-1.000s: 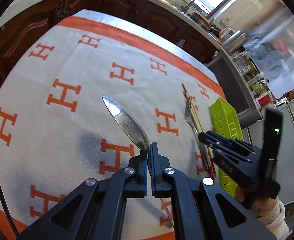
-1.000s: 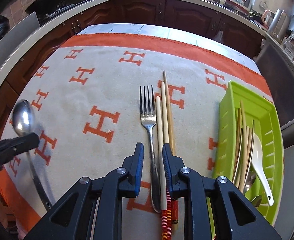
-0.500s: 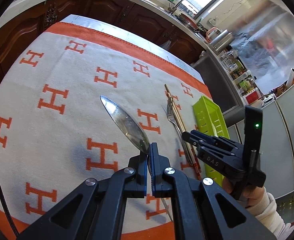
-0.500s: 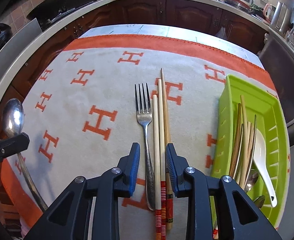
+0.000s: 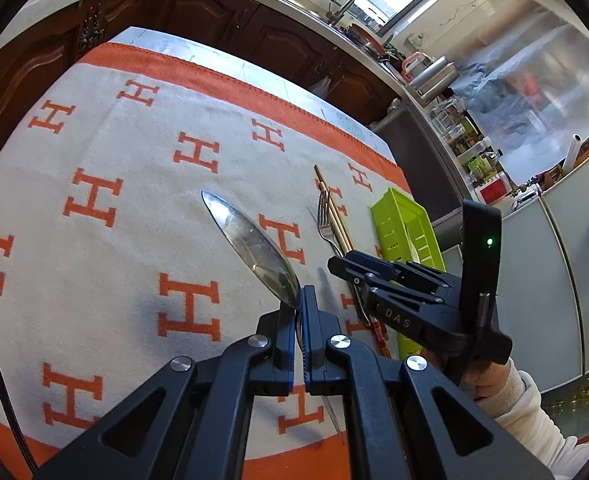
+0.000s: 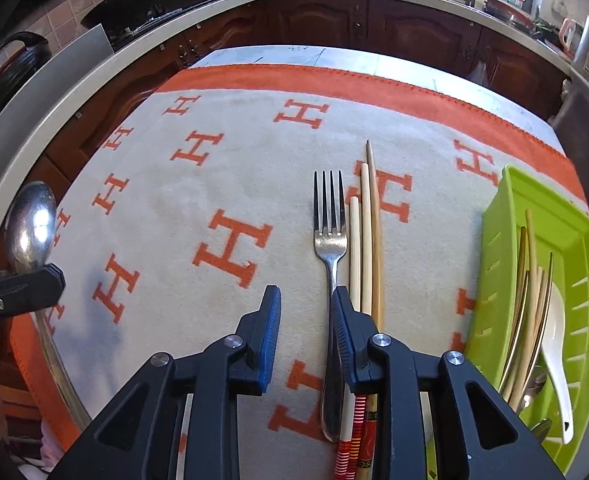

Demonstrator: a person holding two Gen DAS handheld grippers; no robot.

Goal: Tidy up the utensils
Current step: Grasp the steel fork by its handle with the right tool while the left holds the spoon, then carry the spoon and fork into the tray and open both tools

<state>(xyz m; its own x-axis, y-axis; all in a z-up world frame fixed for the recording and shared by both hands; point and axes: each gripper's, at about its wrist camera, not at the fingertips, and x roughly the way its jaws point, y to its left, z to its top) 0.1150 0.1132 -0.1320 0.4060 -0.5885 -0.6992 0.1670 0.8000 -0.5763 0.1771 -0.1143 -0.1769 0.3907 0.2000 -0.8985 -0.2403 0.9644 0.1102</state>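
1. Left claw: clenched on the neck of the spoon. The spoon is held clear of the tabletop; its bowl points toward 11 o'clock in the left wrist view, and its handle trails back below the jaws.
2. Right claw: released, with a wide gap between the jaws. It is set low over the cloth; contact cannot be told.
3. Fork: flat on the cloth, long axis on the 12-to-6 line of the right wrist view, tines at 12 o'clock. The handle lies just inside the right-hand finger, off-centre in the gap toward 3 o'clock.
4. Chopsticks: three are laid parallel to the fork and just beside it on the 3 o'clock side, outside the gap.
5. Tray: at 3 o'clock from the right claw, well apart from the fork, already holding cutlery and a white spoon.
6. Judgement: the right claw is the nearer one to the fork. A small shift toward 3 o'clock is judged necessary so that the fork alone is centred before closing; otherwise a chopstick may be caught.
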